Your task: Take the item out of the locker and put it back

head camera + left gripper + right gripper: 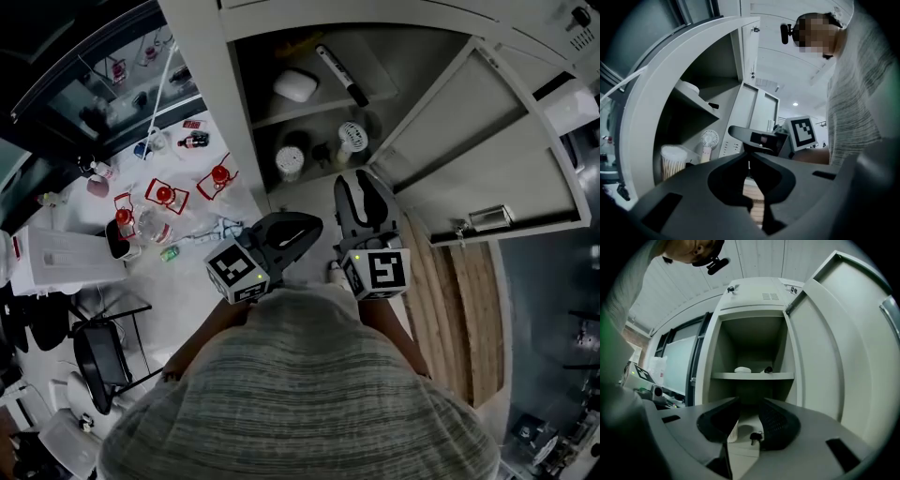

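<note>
I note a white surface [202, 161] at left, littered with red-topped flasks [167, 195]. White box [56, 258] at its edge, black chair [103, 356] just below. Wooden floor [469, 309] at right.

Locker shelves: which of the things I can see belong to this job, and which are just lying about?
Job: locker, open door; shelf items, any could be the one: white case, black marker, swab tub, small fan, keys; right gripper, jaws apart and empty.
Lying about: red-topped items on the bench, white box, black chair.
</note>
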{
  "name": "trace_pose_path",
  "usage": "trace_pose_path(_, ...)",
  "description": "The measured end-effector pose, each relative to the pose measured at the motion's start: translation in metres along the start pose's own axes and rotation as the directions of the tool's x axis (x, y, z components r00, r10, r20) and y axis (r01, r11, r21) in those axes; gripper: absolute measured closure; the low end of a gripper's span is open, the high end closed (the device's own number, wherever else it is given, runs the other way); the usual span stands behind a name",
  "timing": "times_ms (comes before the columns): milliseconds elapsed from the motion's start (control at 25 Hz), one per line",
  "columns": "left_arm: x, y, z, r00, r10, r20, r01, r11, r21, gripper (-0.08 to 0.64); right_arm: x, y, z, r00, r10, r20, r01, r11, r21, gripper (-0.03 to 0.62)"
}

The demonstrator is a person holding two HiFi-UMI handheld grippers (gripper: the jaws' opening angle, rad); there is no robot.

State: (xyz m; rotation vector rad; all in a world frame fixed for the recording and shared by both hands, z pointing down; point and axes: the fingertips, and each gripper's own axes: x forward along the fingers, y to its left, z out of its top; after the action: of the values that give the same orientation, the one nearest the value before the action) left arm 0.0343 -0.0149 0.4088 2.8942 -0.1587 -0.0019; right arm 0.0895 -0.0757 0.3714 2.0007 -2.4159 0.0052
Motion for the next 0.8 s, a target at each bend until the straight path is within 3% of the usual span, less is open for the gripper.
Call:
trace_pose_path(240, 0.004, 0.002, 0.006, 0.998, 0.058, 0.022, -0.059, 0.997, 0.04, 0.552, -0.009, 0.018, 0.014, 0.992, 0.117, 0.051, -0.116, 0.993, -0.014, 0.517)
trace_pose_path(440, 0.008, 0.002, 0.009, 0.994, 0.102, 0.05, -0.104, 0.993, 0.056, 0.552, -0.014, 0.036, 0.022, 0.967, 0.243, 0.072, -0.241, 0.97, -0.03, 0.541)
trace_pose_path(600, 0.013, 0.005, 0.009, 0.985, 0.164, 0.062, -0.165, 0.986, 0.01, 0.552, -0.018, 0.034, 0.018, 0.959, 0.282, 0.041, -0.281, 0.959, -0.019, 0.563)
trace_pose_path(800, 0.019, 0.006, 0.016, 0.972, 0.213, 0.101, -0.215, 0.976, 0.011, 0.554, -0.015, 0.023, 0.013, 0.95, 0.311, 0.022, -0.311, 0.95, -0.023, 0.568)
